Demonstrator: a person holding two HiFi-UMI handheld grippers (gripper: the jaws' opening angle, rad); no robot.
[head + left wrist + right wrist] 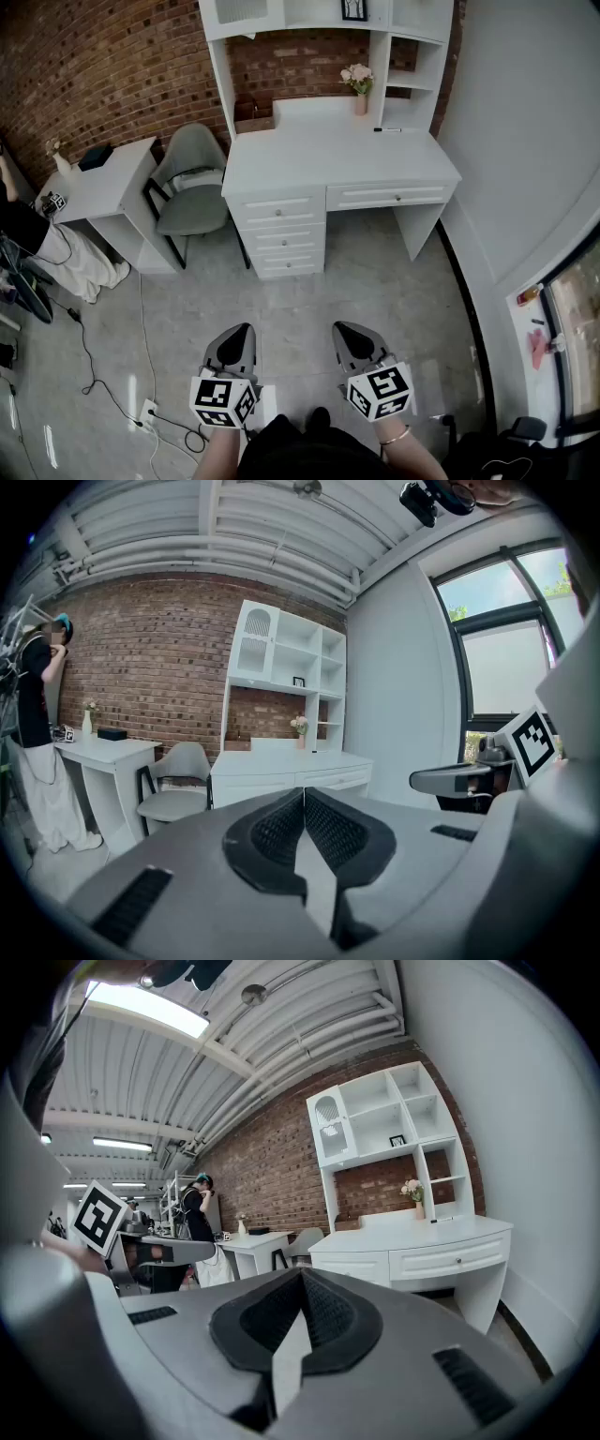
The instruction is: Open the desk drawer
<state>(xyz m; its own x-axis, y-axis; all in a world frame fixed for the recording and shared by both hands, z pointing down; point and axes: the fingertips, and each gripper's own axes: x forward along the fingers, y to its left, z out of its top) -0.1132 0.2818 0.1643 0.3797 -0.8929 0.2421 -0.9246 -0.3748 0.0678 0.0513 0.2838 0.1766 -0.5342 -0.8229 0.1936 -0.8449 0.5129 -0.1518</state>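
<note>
Closest to the head camera, the left gripper (242, 330) and the right gripper (343, 328) are held side by side above the grey floor (384, 281), each with its marker cube at the rear and its tip directed toward the white bench (328, 155). In the left gripper view the jaws are seen pressed together, with nothing between them. In the right gripper view the jaws are likewise closed and empty. Both grippers are kept well apart from the bench, and nothing is touched by either. The wide drawer (394, 196) is set under the bench top on the right, above the open knee space. It is shut flush, and a small knob is seen at its middle. A stack of smaller drawers (278, 236) is fitted to its left, and these are also shut. On the bench top, a vase of pale flowers (359, 86) is placed near the back and a dark pen (387, 129) is laid to its right. White shelves (309, 14) are mounted above, against a brick wall (103, 66). A grey chair (192, 183) is placed just left of the bench, between it and a smaller bench (103, 183). A person (42, 246) is seen at the left edge, and a black cable (89, 361) is trailed across the floor.
</note>
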